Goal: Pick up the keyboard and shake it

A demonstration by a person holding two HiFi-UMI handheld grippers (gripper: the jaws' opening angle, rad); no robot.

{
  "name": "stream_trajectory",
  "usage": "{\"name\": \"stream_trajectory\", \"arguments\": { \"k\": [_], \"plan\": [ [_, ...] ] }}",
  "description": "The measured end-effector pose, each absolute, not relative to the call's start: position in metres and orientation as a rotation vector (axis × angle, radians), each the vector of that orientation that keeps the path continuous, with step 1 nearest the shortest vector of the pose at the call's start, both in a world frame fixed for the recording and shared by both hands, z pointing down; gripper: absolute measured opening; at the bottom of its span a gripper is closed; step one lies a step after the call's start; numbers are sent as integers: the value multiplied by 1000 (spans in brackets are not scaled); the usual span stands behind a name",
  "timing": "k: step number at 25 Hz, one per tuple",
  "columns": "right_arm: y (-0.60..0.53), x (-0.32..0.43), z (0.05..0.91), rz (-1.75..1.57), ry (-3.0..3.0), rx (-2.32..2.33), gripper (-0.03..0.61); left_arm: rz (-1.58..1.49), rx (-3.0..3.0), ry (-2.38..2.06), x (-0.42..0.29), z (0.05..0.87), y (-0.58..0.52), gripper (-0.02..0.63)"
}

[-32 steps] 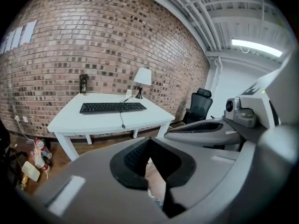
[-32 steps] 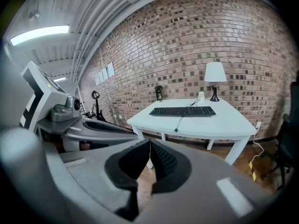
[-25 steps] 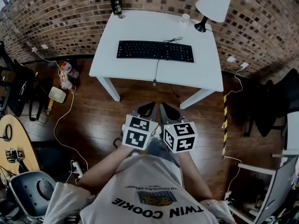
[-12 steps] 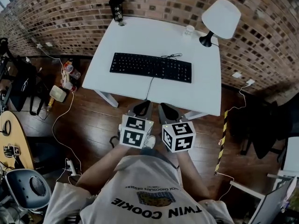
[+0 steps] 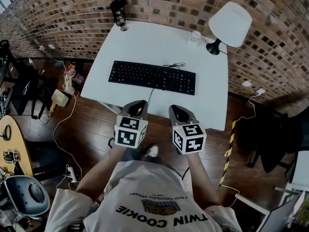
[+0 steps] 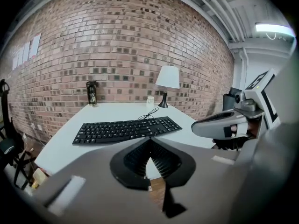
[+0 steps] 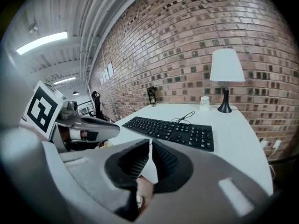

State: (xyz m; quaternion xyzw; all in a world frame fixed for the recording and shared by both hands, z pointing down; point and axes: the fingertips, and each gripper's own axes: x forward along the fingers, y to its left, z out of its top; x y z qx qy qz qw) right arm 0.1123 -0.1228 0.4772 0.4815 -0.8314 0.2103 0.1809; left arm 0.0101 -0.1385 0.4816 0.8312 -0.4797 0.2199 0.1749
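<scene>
A black keyboard lies flat across the middle of the white table, its cable bunched at its far edge. It also shows ahead in the left gripper view and in the right gripper view. My left gripper hovers at the table's near edge, short of the keyboard, jaws shut with nothing between them. To its right my right gripper hangs at the same edge, also shut and empty. Both point forward and down toward the keyboard.
A white lamp stands at the table's far right corner beside a small white cup. A dark tumbler stands at the far left corner. A brick wall backs the table. Cables, bags and a chair crowd the wooden floor to the left.
Both grippers have moved forward from over the floor to the table's near edge, and have spread slightly apart. The keyboard has not moved on the table.
</scene>
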Motion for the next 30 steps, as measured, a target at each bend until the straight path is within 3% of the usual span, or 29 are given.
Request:
{"name": "stream_trajectory", "arguments": {
  "k": [7, 23, 30],
  "plan": [
    [-162, 142, 494, 629, -2289, 1359, 14, 614, 2309, -1362, -16, 496, -187, 12],
    [-264, 210, 524, 881, -2173, 1428, 94, 705, 2133, -1419, -150, 531, -319, 159],
    [-277, 235, 539, 1052, -2189, 1387, 123, 736, 2053, -1273, -173, 564, -332, 226]
  ]
}}
